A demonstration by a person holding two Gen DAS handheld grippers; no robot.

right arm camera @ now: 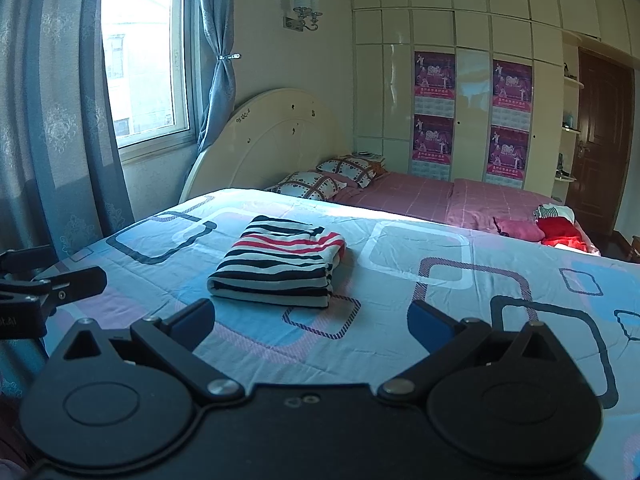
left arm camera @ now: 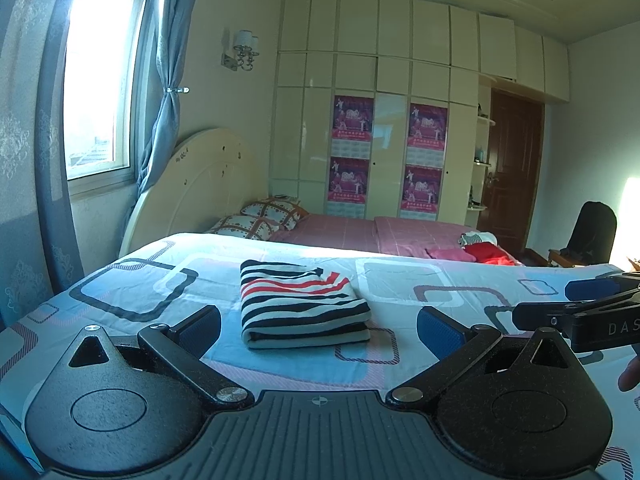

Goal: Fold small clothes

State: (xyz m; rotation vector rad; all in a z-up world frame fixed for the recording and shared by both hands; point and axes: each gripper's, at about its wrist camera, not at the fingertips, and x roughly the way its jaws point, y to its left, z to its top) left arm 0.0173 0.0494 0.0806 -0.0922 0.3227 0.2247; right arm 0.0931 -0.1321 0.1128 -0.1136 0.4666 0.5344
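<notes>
A striped garment (left arm camera: 302, 304) in black, white and red lies folded into a neat rectangle on the patterned blue quilt (left arm camera: 400, 280). My left gripper (left arm camera: 318, 330) hovers just in front of it, open, nothing between its blue pads. In the right wrist view the same folded garment (right arm camera: 280, 262) lies ahead and slightly left of my right gripper (right arm camera: 312, 322), which is also open and empty. The right gripper (left arm camera: 568, 300) shows at the right edge of the left view, the left gripper (right arm camera: 52, 280) at the left edge of the right view.
Beyond the quilt lies a pink bed (left arm camera: 360, 232) with two patterned pillows (left arm camera: 260, 218) and a small heap of red, pink and white clothes (left arm camera: 480, 250). Curtains (left arm camera: 24, 160) and a window stand at left, a wardrobe (left arm camera: 380, 100) and a dark door (left arm camera: 512, 168) at the back.
</notes>
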